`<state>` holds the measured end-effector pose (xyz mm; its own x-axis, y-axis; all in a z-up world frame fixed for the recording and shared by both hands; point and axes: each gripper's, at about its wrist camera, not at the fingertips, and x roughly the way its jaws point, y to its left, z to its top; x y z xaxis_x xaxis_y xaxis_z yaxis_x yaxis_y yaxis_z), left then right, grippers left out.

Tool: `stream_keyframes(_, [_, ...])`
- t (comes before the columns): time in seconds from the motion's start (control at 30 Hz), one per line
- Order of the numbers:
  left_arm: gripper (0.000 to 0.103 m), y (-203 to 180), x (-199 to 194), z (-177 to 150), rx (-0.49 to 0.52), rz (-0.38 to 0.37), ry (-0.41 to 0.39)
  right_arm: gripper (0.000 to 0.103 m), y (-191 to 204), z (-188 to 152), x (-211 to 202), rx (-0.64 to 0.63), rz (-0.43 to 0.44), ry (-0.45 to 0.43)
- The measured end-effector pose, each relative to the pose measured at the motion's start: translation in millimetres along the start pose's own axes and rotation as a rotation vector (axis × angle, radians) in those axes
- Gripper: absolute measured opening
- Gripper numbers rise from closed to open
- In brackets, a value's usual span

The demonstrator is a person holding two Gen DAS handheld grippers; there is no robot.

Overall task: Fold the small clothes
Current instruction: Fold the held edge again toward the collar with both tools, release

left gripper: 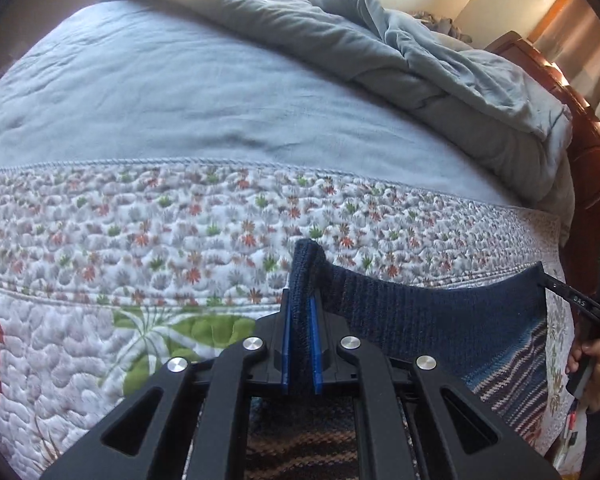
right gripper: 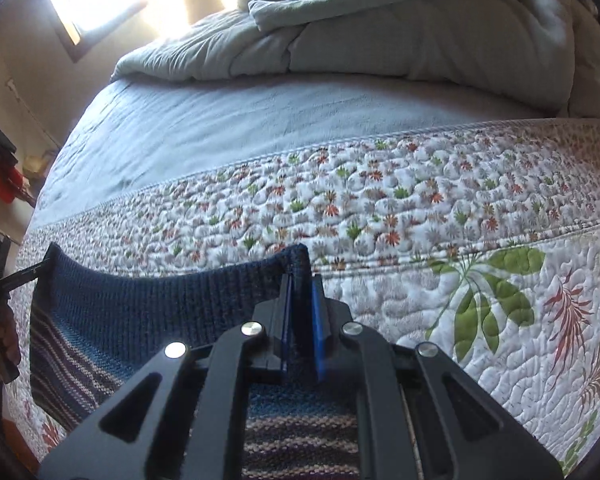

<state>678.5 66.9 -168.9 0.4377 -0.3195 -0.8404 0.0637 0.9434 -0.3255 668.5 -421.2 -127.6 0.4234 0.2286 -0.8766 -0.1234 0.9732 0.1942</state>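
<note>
- One navy ribbed knitted garment with striped lower part (left gripper: 440, 312) hangs stretched between our two grippers, above the white floral quilted bedspread (left gripper: 100, 240).
- Our left gripper (left gripper: 302, 320) has its blue pads clamped on one ribbed corner.
- Our right gripper (right gripper: 300, 308) pinches the opposite corner.
- Beyond the fingertips lies a crumpled grey-blue duvet (right gripper: 380, 40).

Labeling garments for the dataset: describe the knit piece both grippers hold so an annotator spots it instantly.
On the bed's floral quilt, nearest edge, the dark navy knit stretches between the left gripper and right gripper. It alone is ribbed navy, with stripes below.
</note>
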Motion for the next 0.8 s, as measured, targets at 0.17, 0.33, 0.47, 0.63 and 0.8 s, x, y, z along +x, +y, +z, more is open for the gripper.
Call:
stream_keyframes(0.17, [0.008,12,40,-16,-0.014,0.057,0.083,0.008,1,-9,36,-0.006,-0.044,0.068])
stream_keyframes(0.33, [0.008,17,45,-19,-0.036,0.034,0.07,0.008,0,-11,44,0.002,-0.047,0.064])
stream_keyframes(0.47, [0.008,14,37,-12,-0.026,0.027,0.044,0.008,-4,-3,39,0.017,-0.032,0.039])
stream_keyframes(0.63, [0.008,19,58,-18,-0.033,0.047,0.076,0.008,-6,-6,52,0.024,-0.041,0.055])
stream_keyframes(0.8, [0.008,25,70,-25,-0.047,0.061,0.106,0.008,-11,-11,64,0.042,-0.044,0.075])
